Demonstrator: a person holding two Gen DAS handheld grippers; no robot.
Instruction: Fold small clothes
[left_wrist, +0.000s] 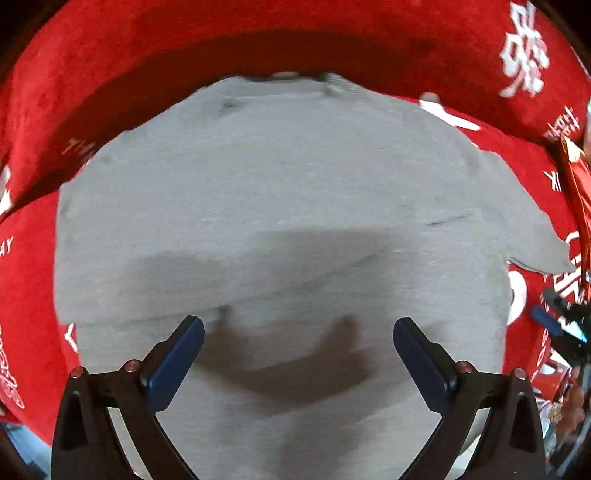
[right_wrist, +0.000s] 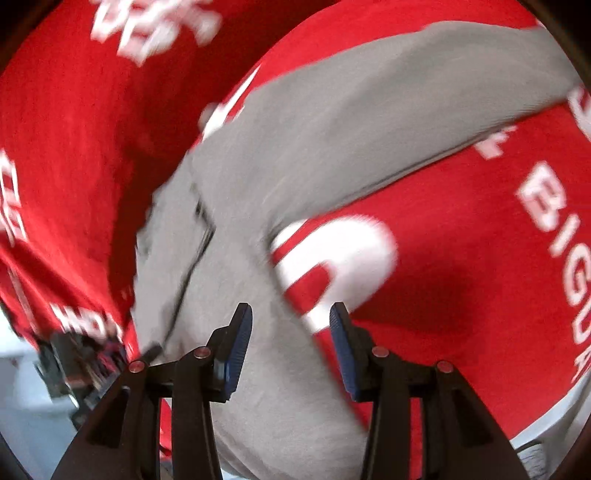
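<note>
A small grey garment (left_wrist: 280, 192) lies spread on a red cloth with white lettering (left_wrist: 110, 74). My left gripper (left_wrist: 298, 325) hangs straight over its near part, jaws wide open, nothing between the blue pads (left_wrist: 177, 362); its shadow falls on the fabric. In the right wrist view the grey garment (right_wrist: 332, 122) runs as a long band from upper right down under my right gripper (right_wrist: 291, 332). Those jaws stand partly open over the grey fabric, and the pads (right_wrist: 238, 347) do not press on it. The picture is blurred by motion.
The red lettered cloth (right_wrist: 461, 258) covers the whole surface and rises in a fold behind the garment. A dark gripper part with a blue pad (left_wrist: 554, 325) shows at the right edge of the left wrist view. A pale floor (right_wrist: 22, 406) shows beyond the cloth's edge.
</note>
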